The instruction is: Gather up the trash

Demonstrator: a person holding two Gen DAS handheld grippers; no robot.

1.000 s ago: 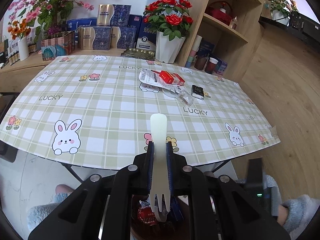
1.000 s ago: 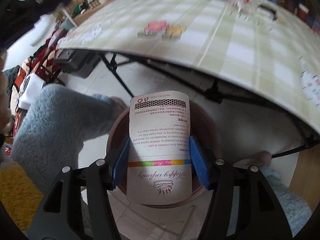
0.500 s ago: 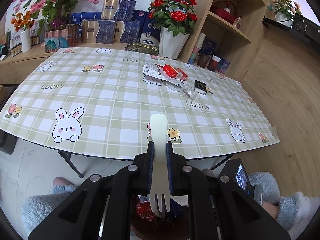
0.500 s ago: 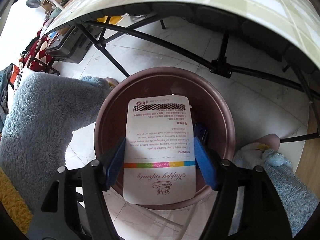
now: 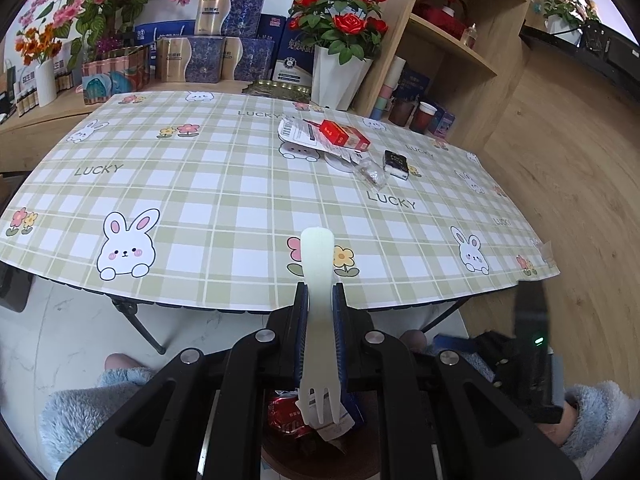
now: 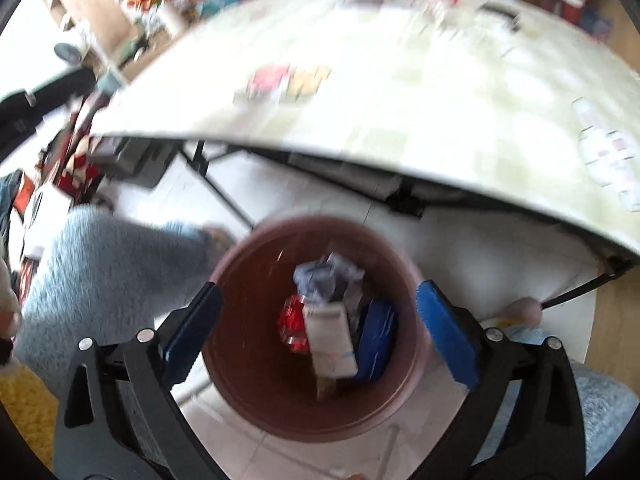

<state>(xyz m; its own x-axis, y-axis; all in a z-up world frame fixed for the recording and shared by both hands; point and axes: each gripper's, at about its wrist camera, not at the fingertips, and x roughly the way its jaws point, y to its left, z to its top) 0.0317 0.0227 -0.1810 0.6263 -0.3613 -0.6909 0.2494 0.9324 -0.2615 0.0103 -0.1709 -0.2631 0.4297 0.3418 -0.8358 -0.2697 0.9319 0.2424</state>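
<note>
Over the brown bin (image 6: 320, 320) the right gripper (image 6: 320, 320) is seen with its jaws opening wide and nothing between the blue pads (image 6: 448, 332). A white card (image 6: 330, 338) is seen down inside the bin among a red wrapper (image 6: 292, 320), a blue packet (image 6: 376, 336) and crumpled paper, so the drop on this side is judged done. The view is blurred.

On the other side, a pale plastic fork (image 5: 318, 320) is clamped in the left gripper (image 5: 319, 292), the jaws nearly together on its stem, handle pointing out towards the checked table (image 5: 200, 184), tines back towards the camera. The bin is glimpsed just below the tines, so the fork is judged to be next in.

More trash is left on the far part of the table: a red box (image 5: 344, 136) lying on a white printed packet (image 5: 298, 134), a clear wrapper (image 5: 370, 172) and a small black packet (image 5: 396, 160) just beside it.

What is called for next: the fork is to be brought squarely over the bin's mouth and released, while the empty gripper is sent back to the table.
</note>
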